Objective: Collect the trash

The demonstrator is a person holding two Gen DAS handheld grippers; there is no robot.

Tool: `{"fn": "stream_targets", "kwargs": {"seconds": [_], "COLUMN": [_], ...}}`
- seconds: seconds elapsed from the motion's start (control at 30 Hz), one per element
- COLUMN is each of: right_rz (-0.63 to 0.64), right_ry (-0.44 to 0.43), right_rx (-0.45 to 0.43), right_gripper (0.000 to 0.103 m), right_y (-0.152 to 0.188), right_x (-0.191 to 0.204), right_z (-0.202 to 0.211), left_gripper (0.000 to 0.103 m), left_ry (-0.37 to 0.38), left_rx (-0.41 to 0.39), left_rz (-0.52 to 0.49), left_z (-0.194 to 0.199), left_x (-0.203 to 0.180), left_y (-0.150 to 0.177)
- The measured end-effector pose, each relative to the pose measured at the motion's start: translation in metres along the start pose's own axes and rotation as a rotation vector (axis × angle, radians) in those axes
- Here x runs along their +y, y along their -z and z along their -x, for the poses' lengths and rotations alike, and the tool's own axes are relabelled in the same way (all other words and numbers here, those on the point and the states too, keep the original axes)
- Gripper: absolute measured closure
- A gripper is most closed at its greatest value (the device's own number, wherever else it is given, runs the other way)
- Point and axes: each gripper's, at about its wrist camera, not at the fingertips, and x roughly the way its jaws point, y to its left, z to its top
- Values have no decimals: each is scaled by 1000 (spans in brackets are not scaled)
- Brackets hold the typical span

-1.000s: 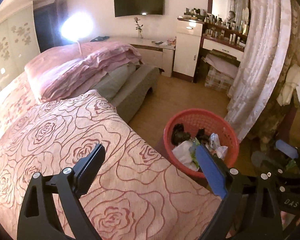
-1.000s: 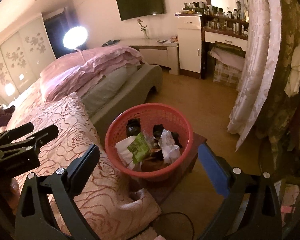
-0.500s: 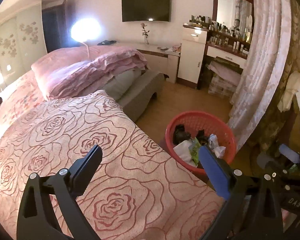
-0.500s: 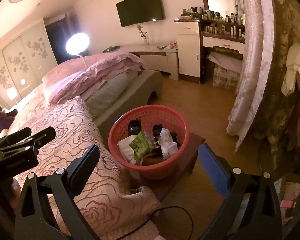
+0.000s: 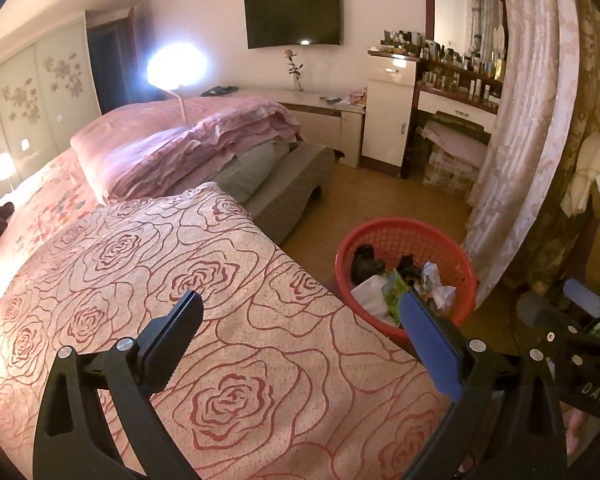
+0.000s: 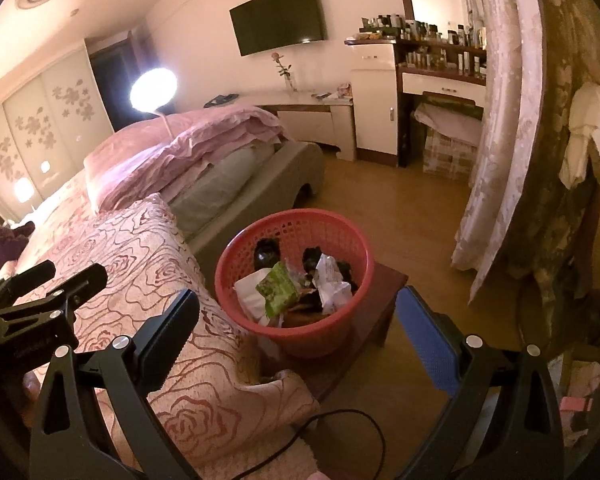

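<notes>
In a lamplit bedroom, two hand-held grippers hang over the edge of a bed beside a red basket point(image 6: 296, 276) already holding wrappers, white paper and dark scraps. The left gripper point(image 5: 300, 316) is spread wide above the rose-patterned bedspread point(image 5: 148, 264) and grips nothing; the right gripper point(image 6: 300, 312) is equally wide and empty, its fingers framing the basket from above. The basket stands on a low dark wooden stool point(image 6: 380, 292) just beside the bed, directly ahead of and below the right gripper, and ahead and to the right of the left one, so the right hand looks the nearer of the two. No loose trash shows on the bedspread or the nearby floor in either view; whether more remains elsewhere cannot be told. A black cable point(image 6: 340, 432) curls across the floor near the stool.
</notes>
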Motion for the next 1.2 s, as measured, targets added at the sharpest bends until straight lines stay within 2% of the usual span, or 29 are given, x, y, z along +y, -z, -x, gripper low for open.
{"fn": "stream_targets", "kwargs": {"seconds": [1.2], "right_rz": [21], "right_ry": [0], "right_rx": [-2], "right_gripper": [7], "right_y": [2], "right_x": [7], "right_z": [0], "left_gripper": [8], "left_ry": [1], "left_rx": [1], "left_rz": [-5], "left_z": [6], "left_x": [1], "left_y": [6]}}
